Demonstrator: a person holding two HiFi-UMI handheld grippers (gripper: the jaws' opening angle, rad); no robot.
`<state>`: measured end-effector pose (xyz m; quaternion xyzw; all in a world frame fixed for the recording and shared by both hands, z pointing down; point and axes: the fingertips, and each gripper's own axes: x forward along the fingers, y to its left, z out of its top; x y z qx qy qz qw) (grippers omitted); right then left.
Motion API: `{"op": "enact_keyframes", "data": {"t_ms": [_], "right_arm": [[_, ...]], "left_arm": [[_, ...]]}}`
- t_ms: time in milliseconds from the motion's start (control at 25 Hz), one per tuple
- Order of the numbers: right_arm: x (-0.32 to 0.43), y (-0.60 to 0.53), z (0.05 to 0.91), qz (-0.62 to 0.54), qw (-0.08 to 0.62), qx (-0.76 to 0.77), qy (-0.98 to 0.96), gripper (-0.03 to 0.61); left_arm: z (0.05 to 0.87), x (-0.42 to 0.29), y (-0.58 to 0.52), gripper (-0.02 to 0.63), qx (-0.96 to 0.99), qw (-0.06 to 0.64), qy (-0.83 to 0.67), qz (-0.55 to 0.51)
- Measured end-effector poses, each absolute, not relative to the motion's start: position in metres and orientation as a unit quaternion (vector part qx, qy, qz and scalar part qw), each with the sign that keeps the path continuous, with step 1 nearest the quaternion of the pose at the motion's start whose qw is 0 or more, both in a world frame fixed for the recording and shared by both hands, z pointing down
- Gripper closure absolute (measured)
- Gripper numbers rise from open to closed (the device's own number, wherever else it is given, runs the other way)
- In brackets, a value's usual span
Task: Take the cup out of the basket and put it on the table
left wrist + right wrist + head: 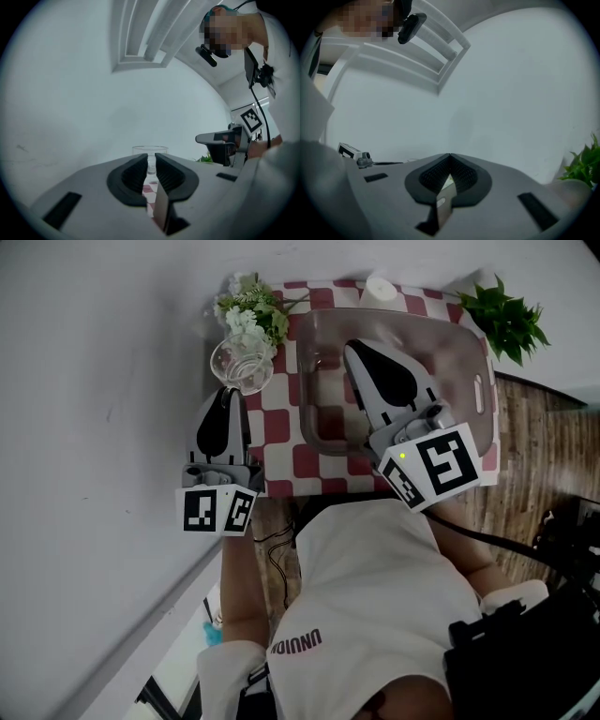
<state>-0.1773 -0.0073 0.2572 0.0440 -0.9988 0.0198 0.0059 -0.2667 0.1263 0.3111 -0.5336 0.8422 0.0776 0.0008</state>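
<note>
A clear glass cup [242,367] is at the left edge of the red-and-white checked cloth [281,427], outside the basket. My left gripper [228,390] is shut on its near wall. In the left gripper view the cup's rim [150,150] shows just past the narrow gap of the left gripper [151,161]. Whether the cup rests on the cloth I cannot tell. The clear plastic basket [469,352] lies at the middle right of the cloth. My right gripper [354,348] hangs over its inside, shut and holding nothing, its tips meeting in its own view [450,157].
White flowers [251,310] stand just behind the cup. A green plant [506,320] is at the table's far right corner, also seen as a plant [583,166] in the right gripper view. A small white object [378,287] stands behind the basket. A white wall runs along the left.
</note>
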Motion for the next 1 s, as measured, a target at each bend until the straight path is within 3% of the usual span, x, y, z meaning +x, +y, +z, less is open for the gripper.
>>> {"op": "enact_keyframes", "data": {"t_ms": [1000], "right_arm": [[-0.194,0.004,0.273,0.003,0.038,0.026,-0.999,0.561]], "left_arm": [[0.416,-0.268,0.132,0.555,-0.535,-0.094,0.835,0.084]]}}
